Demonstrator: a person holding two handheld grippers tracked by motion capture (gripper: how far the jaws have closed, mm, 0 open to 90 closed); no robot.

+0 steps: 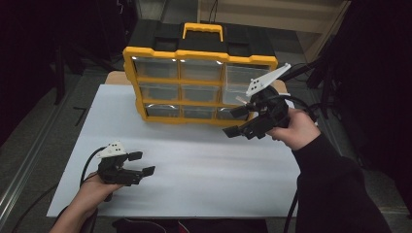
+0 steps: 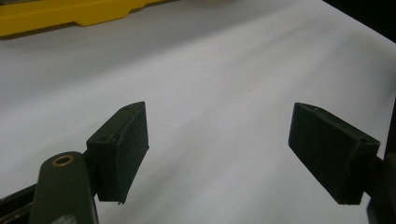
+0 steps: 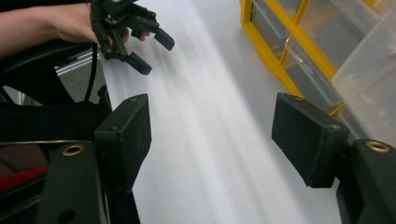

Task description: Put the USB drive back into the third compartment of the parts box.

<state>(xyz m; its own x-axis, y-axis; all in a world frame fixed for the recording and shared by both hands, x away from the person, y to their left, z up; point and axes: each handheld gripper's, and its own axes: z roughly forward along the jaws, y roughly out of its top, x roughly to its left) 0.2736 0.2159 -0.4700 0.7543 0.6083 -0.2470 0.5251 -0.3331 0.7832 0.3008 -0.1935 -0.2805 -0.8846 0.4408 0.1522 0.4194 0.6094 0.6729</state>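
Two grippers, both with fingers spread and empty: right gripper (image 1: 242,121) hangs just off the bin organizer's (image 1: 199,85) lower right drawers (long axis across the surface (image 1: 194,165), standing at its far edge), left gripper (image 1: 141,163) well apart, so right is nearer.

No text, label, brand, number or sign can be read anywhere, neither on the yellow drawer organizer (image 1: 199,85) nor on the white tabletop (image 1: 194,165).
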